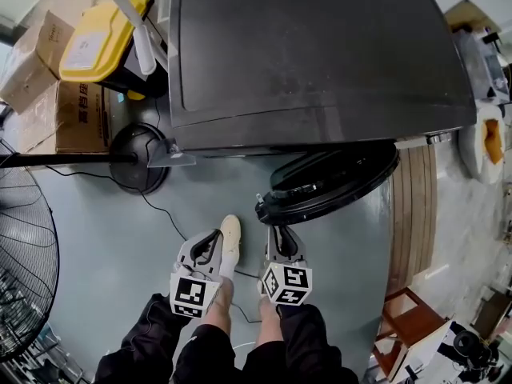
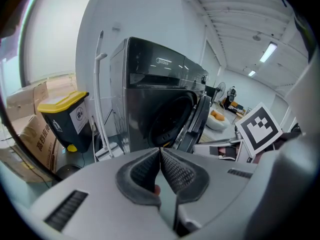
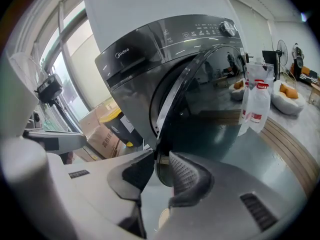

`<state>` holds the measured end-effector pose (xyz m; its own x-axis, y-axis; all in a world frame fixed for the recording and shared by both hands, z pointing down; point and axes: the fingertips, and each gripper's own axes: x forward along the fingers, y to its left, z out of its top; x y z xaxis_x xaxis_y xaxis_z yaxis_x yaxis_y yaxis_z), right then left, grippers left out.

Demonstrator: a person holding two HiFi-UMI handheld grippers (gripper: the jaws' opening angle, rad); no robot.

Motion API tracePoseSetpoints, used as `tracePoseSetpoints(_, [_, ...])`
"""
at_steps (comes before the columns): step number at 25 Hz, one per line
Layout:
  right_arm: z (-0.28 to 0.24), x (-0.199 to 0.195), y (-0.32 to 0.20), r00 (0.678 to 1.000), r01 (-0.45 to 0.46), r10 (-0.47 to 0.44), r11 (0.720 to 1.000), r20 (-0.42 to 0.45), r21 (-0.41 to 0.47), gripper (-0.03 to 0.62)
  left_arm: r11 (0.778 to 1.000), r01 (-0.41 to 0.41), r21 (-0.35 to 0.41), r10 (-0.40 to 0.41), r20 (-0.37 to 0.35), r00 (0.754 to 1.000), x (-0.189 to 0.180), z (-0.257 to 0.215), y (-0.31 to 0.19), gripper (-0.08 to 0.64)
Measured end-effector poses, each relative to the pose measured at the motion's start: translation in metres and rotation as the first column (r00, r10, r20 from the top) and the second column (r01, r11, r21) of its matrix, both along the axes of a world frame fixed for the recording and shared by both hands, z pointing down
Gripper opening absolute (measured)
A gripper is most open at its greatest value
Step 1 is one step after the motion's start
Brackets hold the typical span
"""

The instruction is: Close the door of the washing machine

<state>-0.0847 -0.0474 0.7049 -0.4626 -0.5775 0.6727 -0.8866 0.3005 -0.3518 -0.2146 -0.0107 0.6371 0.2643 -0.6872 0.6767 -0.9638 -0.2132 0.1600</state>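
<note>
The dark grey washing machine point(image 1: 320, 54) fills the top of the head view. Its round door point(image 1: 336, 184) hangs swung out over the floor. My right gripper point(image 1: 282, 234) sits right at the door's near left rim. In the right gripper view the door point(image 3: 215, 99) stands ajar, and its edge runs down to the gap of my right gripper point(image 3: 160, 156). The jaws stand apart, and I cannot tell whether they touch the edge. My left gripper point(image 1: 210, 242) is beside it to the left, away from the door. In its own view my left gripper point(image 2: 160, 151) is shut and empty, facing the machine point(image 2: 150, 99).
A yellow-lidded bin point(image 1: 104, 38) and cardboard boxes point(image 1: 72, 114) stand left of the machine. A fan's round base point(image 1: 138, 154) and its cage point(image 1: 24, 270) are at the left, and a cable point(image 1: 168, 214) crosses the floor. A wooden platform point(image 1: 412, 214) lies right. My shoe point(image 1: 230, 234) is below the door.
</note>
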Motion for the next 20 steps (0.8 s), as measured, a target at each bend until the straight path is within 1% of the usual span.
tracePoseSetpoints(9, [0.0,-0.031,-0.031,1.0,-0.009,0.009,1.0,0.002,0.008,0.107,1.0,0.022,-0.007,-0.022,0.0,1.0,-0.025,0.003,-0.013,0.025])
tracePoseSetpoints(15, [0.0,-0.049,-0.05,1.0,0.001,-0.001,1.0,0.002,0.006,0.106,1.0,0.019,-0.004,-0.019,-0.002,1.0,-0.038,0.0,-0.029,0.025])
tracePoseSetpoints(20, [-0.002,-0.063,-0.068,1.0,-0.013,0.013,1.0,0.007,0.012,0.105,1.0,0.01,-0.006,-0.01,-0.005,1.0,-0.048,-0.001,-0.042,0.025])
